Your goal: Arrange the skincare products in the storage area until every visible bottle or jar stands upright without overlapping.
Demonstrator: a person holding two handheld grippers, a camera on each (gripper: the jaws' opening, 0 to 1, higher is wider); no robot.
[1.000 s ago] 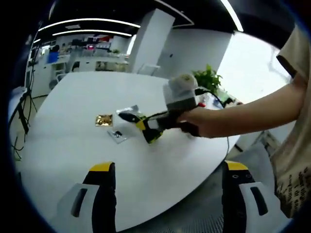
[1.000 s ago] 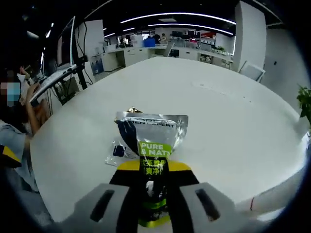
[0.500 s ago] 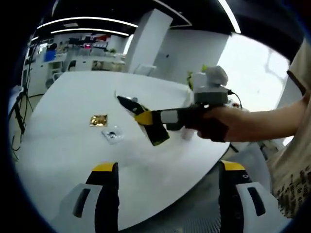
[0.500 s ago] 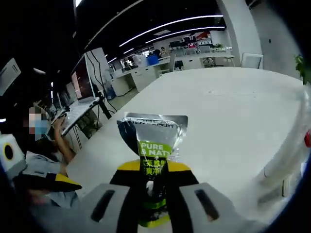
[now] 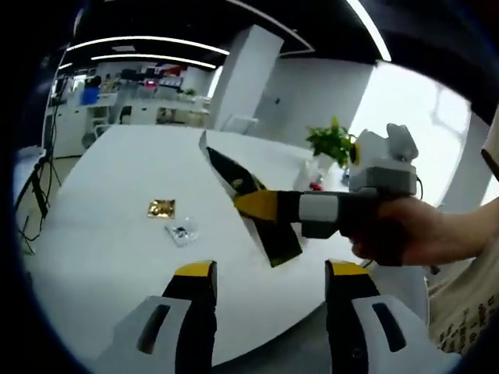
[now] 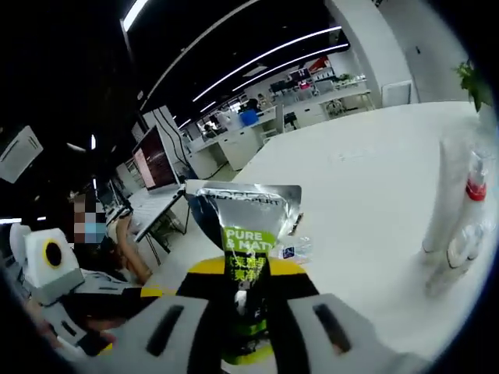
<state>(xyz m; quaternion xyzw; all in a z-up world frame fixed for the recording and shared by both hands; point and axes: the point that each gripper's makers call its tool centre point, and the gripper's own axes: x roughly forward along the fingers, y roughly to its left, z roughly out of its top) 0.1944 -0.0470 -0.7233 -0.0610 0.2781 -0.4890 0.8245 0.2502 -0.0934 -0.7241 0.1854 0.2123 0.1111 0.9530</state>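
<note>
A silver, black and green pouch (image 6: 245, 222) printed "PURE & MATT" stands up between the jaws of my right gripper (image 6: 245, 273), which is shut on its lower half. In the left gripper view that same pouch (image 5: 231, 173) hangs in the air above the white table (image 5: 101, 257), held by the right gripper (image 5: 263, 207) coming in from the right in a person's hand (image 5: 405, 238). My left gripper (image 5: 270, 274) is open just below the pouch's lower end, nothing between its fingers. A gold sachet (image 5: 161, 208) and a small clear sachet (image 5: 181, 231) lie flat on the table.
Clear bottles (image 6: 456, 210), one with a red cap (image 6: 475, 189), stand at the table's edge beside a green plant (image 5: 330, 141). A small sachet (image 6: 297, 249) lies on the tabletop. A person sits at a desk with a laptop (image 6: 155, 162) beyond the table.
The right gripper has lifted the pouch off the table and carried it closer to the left gripper. The left gripper's jaws have come nearer together. Both views have swung.
</note>
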